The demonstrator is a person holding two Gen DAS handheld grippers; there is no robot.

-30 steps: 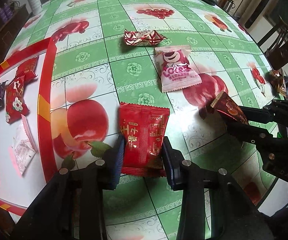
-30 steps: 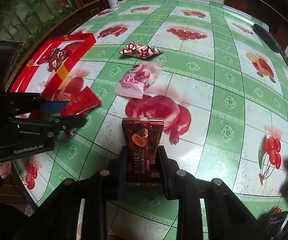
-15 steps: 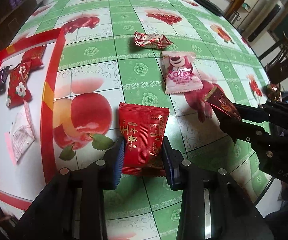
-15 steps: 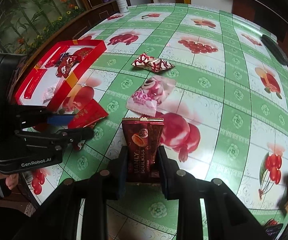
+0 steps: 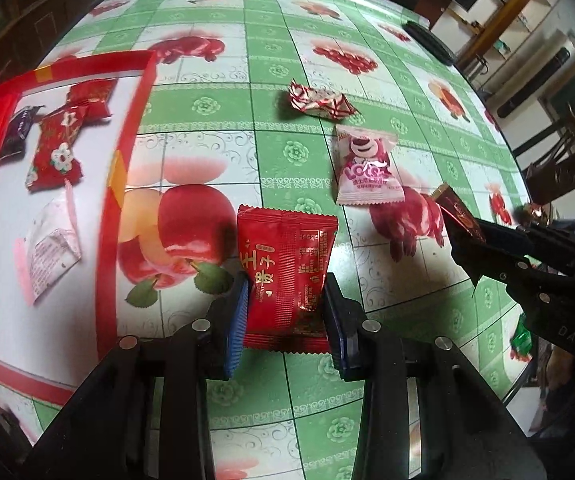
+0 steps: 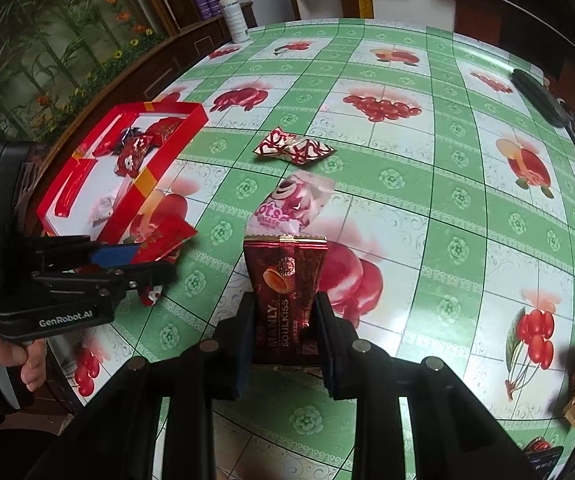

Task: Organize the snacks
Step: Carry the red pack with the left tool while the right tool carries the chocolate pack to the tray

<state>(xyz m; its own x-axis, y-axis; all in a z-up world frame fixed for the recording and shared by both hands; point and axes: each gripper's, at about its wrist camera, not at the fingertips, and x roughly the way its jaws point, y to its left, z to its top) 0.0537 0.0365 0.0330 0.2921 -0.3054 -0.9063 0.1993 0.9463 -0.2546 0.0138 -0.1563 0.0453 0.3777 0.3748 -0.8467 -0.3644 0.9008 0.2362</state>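
Pinching a red packet (image 5: 285, 276), the left gripper (image 5: 285, 312); the right gripper (image 6: 285, 320) clamps a maroon bar (image 6: 285, 292) above the table (image 6: 407, 184).

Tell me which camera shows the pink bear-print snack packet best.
The left wrist view: the pink bear-print snack packet lies flat, fully visible. In the right wrist view it is blurred and partly hidden behind the dark red packet.

Left gripper (image 5: 285, 306): matte black arms, ribbed blue pads (image 5: 236, 322), round silver screws; white "GenRobot.AI" lettering on its side. Right gripper (image 6: 283, 322): black arms and pads, silver screws, "DAS" embossed. Bare-skinned left hand (image 6: 5, 364) visible.
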